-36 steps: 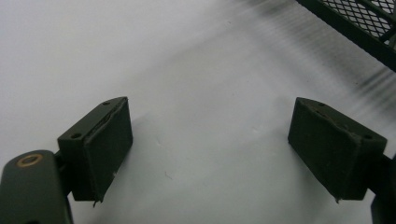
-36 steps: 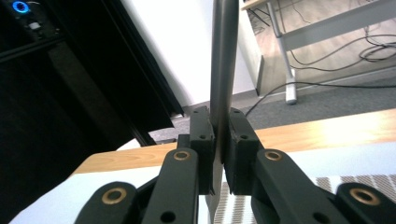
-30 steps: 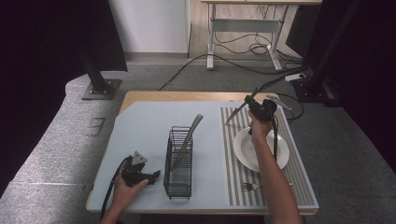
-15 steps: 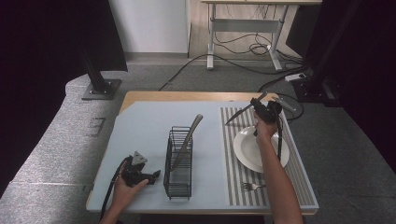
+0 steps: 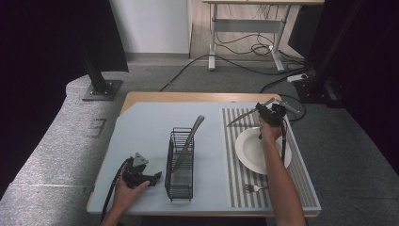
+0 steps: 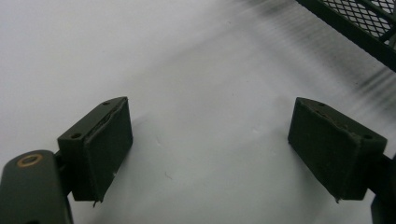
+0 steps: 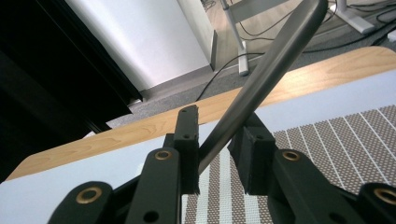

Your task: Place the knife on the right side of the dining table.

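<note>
High view overhead facing forward, gripper views close and low, sharing the table (image 5: 146, 122)

Grey carpet (image 5: 61, 141) covers the floor around the counter (image 5: 141, 122), whose pale blue top leaves a strip of wood showing along its far edge. Beyond that edge stands a white wall panel (image 5: 150, 26) and a desk with a white metal frame (image 5: 244, 28), black cables (image 5: 244, 47) tangled beneath it (a power strip (image 5: 299, 77) lies nearby). Black curtains (image 5: 47, 56) hang at both sides.
</note>
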`<state>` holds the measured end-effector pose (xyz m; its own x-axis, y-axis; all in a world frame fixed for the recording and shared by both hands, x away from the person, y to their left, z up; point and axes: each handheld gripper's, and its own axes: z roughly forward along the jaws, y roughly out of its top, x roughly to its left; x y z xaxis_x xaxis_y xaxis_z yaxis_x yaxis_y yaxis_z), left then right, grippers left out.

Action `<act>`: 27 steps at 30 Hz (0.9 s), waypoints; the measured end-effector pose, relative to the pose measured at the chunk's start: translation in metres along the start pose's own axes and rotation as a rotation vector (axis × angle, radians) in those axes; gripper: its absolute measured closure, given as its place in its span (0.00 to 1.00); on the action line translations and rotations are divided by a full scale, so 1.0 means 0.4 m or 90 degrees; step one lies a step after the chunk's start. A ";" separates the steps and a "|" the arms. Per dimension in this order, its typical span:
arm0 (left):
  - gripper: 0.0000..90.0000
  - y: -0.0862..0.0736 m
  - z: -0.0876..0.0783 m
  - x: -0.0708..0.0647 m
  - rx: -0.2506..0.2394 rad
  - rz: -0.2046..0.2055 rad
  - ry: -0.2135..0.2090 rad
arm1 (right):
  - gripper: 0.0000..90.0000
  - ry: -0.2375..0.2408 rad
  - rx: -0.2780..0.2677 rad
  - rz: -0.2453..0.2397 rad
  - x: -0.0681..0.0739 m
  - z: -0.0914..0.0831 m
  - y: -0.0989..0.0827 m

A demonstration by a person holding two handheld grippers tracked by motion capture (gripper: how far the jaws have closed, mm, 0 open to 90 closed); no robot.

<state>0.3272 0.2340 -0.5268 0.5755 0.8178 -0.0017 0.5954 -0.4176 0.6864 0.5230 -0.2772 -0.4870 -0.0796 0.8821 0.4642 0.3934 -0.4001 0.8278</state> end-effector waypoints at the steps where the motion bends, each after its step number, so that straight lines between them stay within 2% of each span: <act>1: 0.15 0.000 0.000 0.000 0.000 0.000 0.000 | 0.80 0.000 0.000 0.000 0.000 0.000 0.000; 5: 0.15 0.000 0.000 0.000 0.000 0.000 0.000 | 0.79 -0.008 0.006 0.003 -0.008 0.004 -0.002; 11: 0.15 0.000 0.000 0.000 0.000 0.000 0.000 | 0.75 -0.037 0.025 0.013 -0.028 0.015 -0.009; 27: 0.15 0.000 0.000 0.000 0.000 0.000 0.000 | 0.71 -0.067 0.049 0.023 -0.047 0.022 -0.016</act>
<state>0.3272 0.2340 -0.5268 0.5757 0.8176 -0.0016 0.5954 -0.4179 0.6862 0.5300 -0.2890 -0.5038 0.0302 0.8902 0.4545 0.4639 -0.4153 0.7825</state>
